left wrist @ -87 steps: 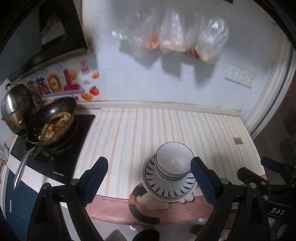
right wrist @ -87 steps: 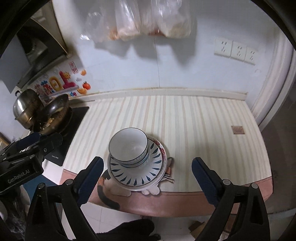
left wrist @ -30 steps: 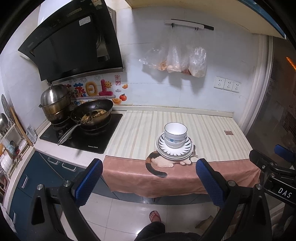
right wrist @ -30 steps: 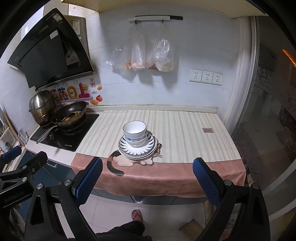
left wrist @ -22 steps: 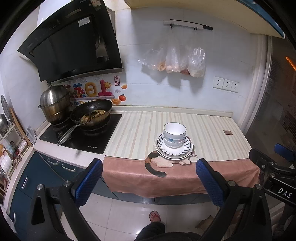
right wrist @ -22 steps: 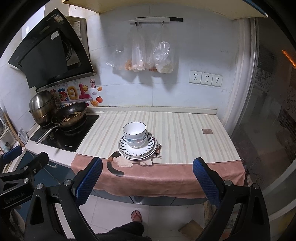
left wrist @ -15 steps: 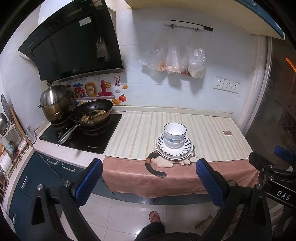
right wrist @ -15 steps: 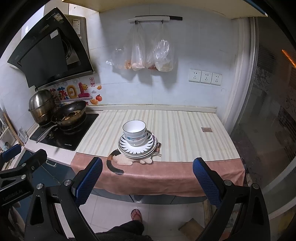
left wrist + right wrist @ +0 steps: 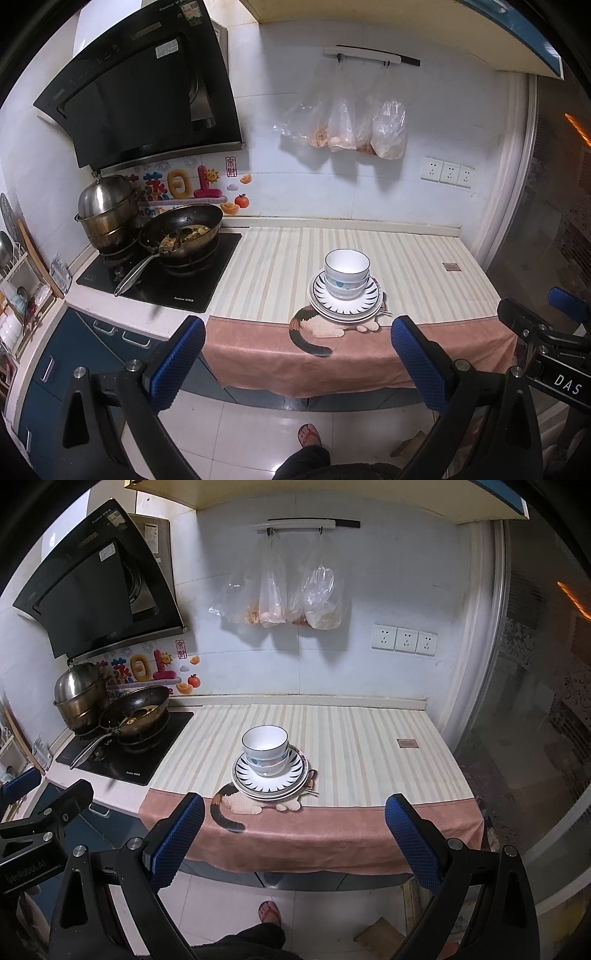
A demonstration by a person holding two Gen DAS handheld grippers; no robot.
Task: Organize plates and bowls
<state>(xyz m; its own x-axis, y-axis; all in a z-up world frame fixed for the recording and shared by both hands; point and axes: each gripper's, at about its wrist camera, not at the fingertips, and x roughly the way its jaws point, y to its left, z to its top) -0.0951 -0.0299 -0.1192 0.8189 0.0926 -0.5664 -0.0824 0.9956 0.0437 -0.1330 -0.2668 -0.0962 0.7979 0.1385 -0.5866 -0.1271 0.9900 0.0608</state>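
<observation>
The striped cream counter cloth with its pink hanging border (image 9: 424, 266) carries one pile near its front edge: white bowls with dark rims (image 9: 347, 271) nested on blue-petal patterned plates (image 9: 345, 304). I judge the stacking done, with nothing loose left. My left gripper (image 9: 297, 354) and right gripper (image 9: 293, 834) hang wide and empty, well short of the counter. Bare cloth lies right of the pile; the black wok (image 9: 181, 230) crowds the left.

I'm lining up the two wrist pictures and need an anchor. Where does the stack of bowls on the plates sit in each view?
Left wrist: stack of bowls right of centre, mid-height, on the plates near the counter's front edge.
Right wrist: stack of bowls just left of centre, on the plates.
Shared landmark: the cat picture on the cloth, just before the plates in both.
</observation>
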